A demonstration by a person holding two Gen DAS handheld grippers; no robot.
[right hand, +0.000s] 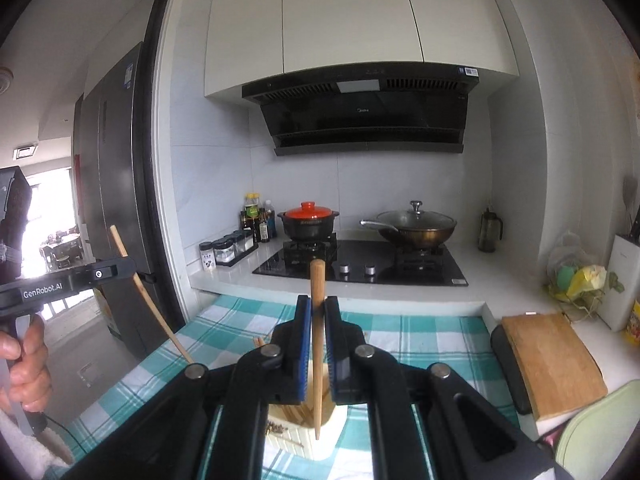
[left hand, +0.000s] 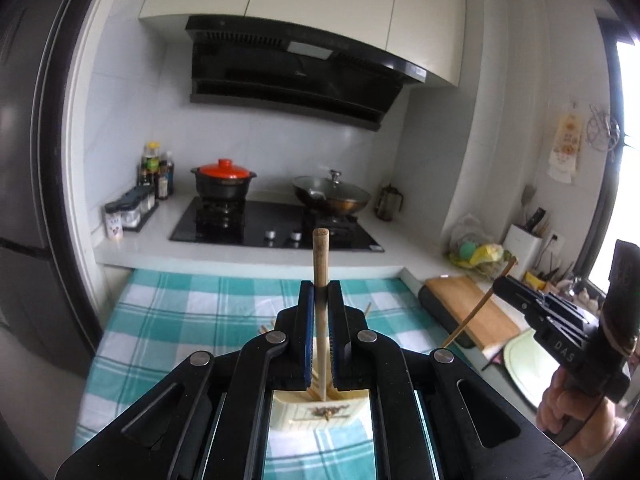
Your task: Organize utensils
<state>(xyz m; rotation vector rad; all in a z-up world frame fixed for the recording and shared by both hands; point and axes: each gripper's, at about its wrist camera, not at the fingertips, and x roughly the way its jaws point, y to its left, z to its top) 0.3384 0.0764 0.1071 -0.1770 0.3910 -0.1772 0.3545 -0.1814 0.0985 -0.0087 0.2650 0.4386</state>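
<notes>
Both wrist views look closely along their fingers, sharing the stove (left hand: pixel 276 222) (right hand: pixel 360 266) ahead.

White-tiled kitchen wall (right hand: pixel 400 184), black range hood (right hand: pixel 364 112), daylight from perhaps a window (left hand: pixel 628 128) at right.

White lettering reading "GenRobot.AI" is showing on the side of the left gripper (right hand: pixel 120 270) at the left edge of the right wrist view. The letters "DAS" are showing on the black body of the right gripper (left hand: pixel 505 287) at the right of the left wrist view. A brand mark on the far range hood (right hand: pixel 362 111) is appearing too small to read.
</notes>
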